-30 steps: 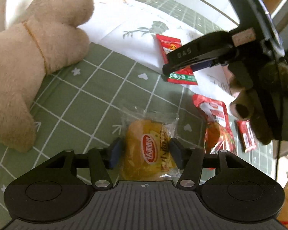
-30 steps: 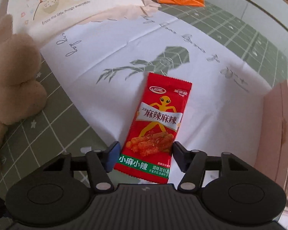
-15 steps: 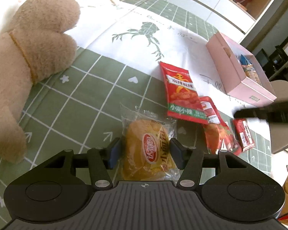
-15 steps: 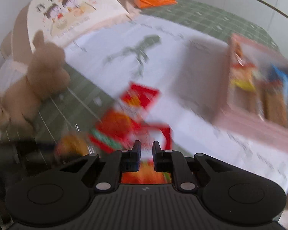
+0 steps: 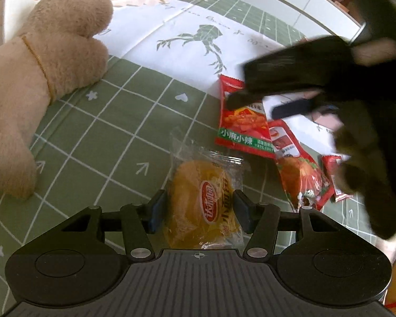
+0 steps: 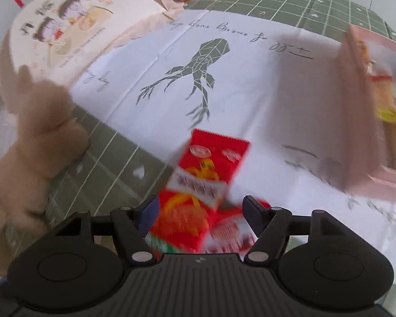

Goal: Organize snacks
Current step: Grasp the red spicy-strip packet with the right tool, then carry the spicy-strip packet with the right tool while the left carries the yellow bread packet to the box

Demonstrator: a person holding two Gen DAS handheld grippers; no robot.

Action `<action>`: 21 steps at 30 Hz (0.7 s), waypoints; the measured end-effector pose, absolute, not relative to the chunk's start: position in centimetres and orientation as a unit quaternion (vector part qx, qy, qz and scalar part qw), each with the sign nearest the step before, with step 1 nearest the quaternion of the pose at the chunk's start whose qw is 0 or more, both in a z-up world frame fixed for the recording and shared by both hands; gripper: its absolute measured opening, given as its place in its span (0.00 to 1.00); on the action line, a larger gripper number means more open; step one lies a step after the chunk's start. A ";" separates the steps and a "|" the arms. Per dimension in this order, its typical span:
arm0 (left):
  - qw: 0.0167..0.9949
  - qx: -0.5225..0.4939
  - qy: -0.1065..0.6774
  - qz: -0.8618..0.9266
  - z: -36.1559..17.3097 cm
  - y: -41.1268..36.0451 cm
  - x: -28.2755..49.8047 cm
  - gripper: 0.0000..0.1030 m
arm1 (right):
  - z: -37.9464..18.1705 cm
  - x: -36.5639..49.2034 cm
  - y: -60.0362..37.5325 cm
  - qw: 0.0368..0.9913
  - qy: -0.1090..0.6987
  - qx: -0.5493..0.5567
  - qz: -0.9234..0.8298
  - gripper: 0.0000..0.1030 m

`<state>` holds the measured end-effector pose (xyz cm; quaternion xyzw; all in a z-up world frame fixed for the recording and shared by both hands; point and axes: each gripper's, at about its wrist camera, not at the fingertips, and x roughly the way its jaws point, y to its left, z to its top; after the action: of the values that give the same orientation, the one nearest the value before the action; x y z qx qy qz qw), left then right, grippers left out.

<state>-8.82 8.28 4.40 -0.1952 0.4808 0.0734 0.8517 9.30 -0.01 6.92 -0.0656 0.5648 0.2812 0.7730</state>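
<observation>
Currently we have the left gripper with its fingers spread either side of the bun, which lies on the green worktop; contact is not clear. Right gripper hangs over the red packet, fingers wide apart, nothing pinched; this view is blurred. Pink box sits to the far right, already holding snacks. We judge the step to be pickup. Next move: lower, close on each item, carry to the box.

Left gripper fingers flanking bread packet
</observation>
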 end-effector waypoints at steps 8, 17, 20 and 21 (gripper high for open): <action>0.855 -0.195 0.475 0.073 4.4 8.3 -8.8 0.59 | 5.7 7.0 4.9 0.773 0.522 -0.199 0.301 0.61; 0.863 -0.172 0.472 0.044 4.4 8.4 -7.2 0.60 | 12.3 6.4 -1.0 0.792 0.499 -0.131 0.326 0.44; 0.863 -0.180 0.471 0.030 4.4 8.8 -7.1 0.54 | 14.7 6.5 -5.0 0.808 0.491 -0.103 0.309 0.44; 0.863 -0.188 0.468 0.024 4.4 9.0 -7.2 0.52 | 15.1 6.5 -6.5 0.814 0.488 -0.098 0.299 0.44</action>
<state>-7.19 8.98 4.43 -0.1877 0.4683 0.0242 0.8631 6.45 -6.46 15.09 -0.0982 0.4884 0.2989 0.8139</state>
